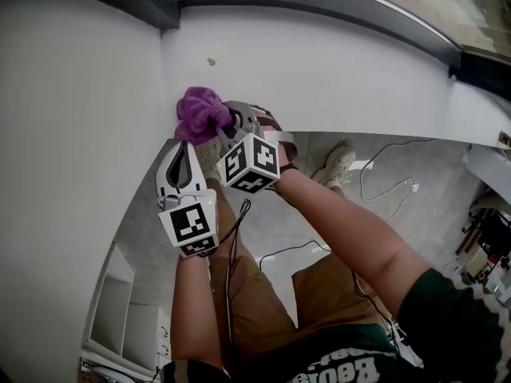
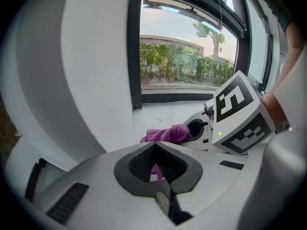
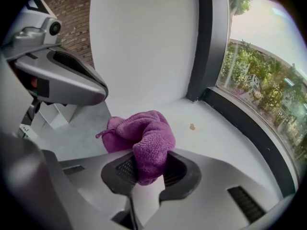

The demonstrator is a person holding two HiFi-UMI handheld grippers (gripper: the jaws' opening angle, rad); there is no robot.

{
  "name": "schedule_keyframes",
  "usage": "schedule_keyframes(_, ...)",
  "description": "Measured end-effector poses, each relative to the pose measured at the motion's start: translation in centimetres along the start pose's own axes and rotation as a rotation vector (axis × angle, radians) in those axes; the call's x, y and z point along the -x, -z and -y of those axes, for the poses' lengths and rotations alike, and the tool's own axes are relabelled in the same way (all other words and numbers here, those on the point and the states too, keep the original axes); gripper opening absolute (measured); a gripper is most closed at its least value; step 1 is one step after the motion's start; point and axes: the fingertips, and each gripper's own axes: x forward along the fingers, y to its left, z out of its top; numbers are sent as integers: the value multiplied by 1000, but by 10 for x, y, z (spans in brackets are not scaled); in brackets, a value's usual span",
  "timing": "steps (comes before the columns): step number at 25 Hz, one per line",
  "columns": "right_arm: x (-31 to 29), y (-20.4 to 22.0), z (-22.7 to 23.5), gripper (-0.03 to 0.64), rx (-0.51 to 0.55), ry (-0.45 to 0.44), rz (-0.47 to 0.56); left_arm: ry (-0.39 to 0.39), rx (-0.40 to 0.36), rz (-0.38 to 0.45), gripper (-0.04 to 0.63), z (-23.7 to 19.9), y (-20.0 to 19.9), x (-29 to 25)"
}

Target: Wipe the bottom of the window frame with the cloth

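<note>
At the left end of the white sill (image 1: pixel 335 78), hard against the side wall (image 1: pixel 72 134): purple cloth (image 1: pixel 200 112), bunched, resting on the sill surface.

Right gripper (image 1: pixel 231 122): jaws clamped on a fold of the cloth. Its own view shows the fold pinched between the dark pads, with the rest of the cloth spilling forward onto the sill.

Left gripper (image 1: pixel 182 146): tips brought together, nothing held. It hangs just beside the right gripper, below the sill edge and apart from the cloth. A sliver of purple shows in the gap behind the tips; whether this is a stray thread or the cloth seen beyond cannot be told.

Progress (judgement):
- Cloth is in hand and placed at the corner, so the grasp and approach are done.
- The cloth sits on the flat sill, well apart from the dark bottom rail of the frame (image 1: pixel 375 10).
- A small brown speck (image 1: pixel 211 61) lies on the sill between cloth and rail, unwiped.
- The whole run of sill and rail to the right has no cloth on it. The wiping looks barely begun, or at one end of a stroke; the pictures do not settle which.

Hidden or unclear:
- The right end of the sill and rail is cut off in every view.
- Dust or streaks on the white surface are too faint to judge.
- The underside of the cloth, and how firmly it presses down, are not visible.
</note>
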Motion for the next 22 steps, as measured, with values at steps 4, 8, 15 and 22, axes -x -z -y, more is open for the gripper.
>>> schedule_keyframes(4, -11, -18, -13, 89, 65, -100, 21, -2, 17, -6, 6, -3, 0, -3)
schedule_keyframes(8, -15, -20, -9, 89, 90, -124, 24, -1, 22, -6, 6, -5, 0, -8)
schedule_keyframes(15, -20, -27, 7, 89, 88, -102, 31, -9, 16, 14, 6, -5, -9, -14)
schedule_keyframes(22, -25, -31, 25, 89, 77, -80, 21, -6, 41, 32, 6, -5, -23, -22)
